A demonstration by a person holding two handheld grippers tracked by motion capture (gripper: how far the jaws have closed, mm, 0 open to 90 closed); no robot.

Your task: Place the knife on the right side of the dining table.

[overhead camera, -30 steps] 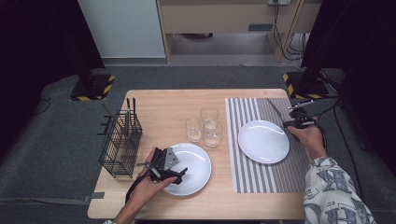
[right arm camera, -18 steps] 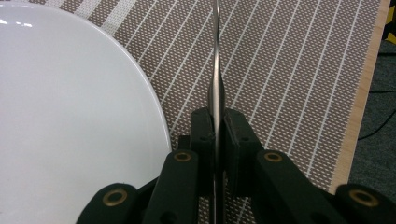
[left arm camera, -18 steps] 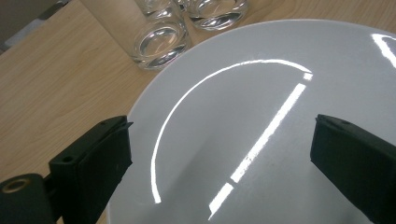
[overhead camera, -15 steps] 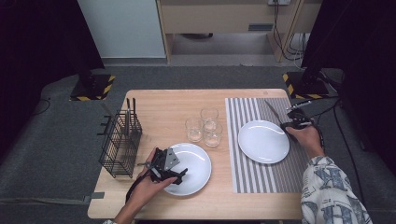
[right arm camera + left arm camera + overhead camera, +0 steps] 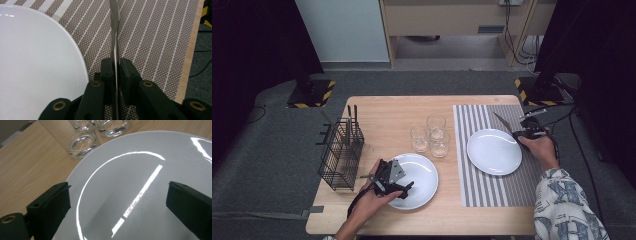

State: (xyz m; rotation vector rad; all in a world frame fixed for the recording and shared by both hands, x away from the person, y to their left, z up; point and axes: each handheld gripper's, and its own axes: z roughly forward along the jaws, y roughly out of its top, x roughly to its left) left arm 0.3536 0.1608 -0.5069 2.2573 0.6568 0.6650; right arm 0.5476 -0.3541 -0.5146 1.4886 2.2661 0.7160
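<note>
The right hand-held gripper [image 5: 115,67] stays clenched on the knife [image 5: 114,32], just beside the right plate [image 5: 493,151] over the mat [image 5: 507,190], barely shifted. The left hand-held gripper [image 5: 117,202] still hangs released over the left plate [image 5: 140,170].

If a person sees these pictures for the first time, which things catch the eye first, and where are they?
The right gripper pinches a thin metal knife above the striped placemat, beside a white plate. The left gripper hangs open over a second white plate on the bare wood, near three empty glasses.
</note>
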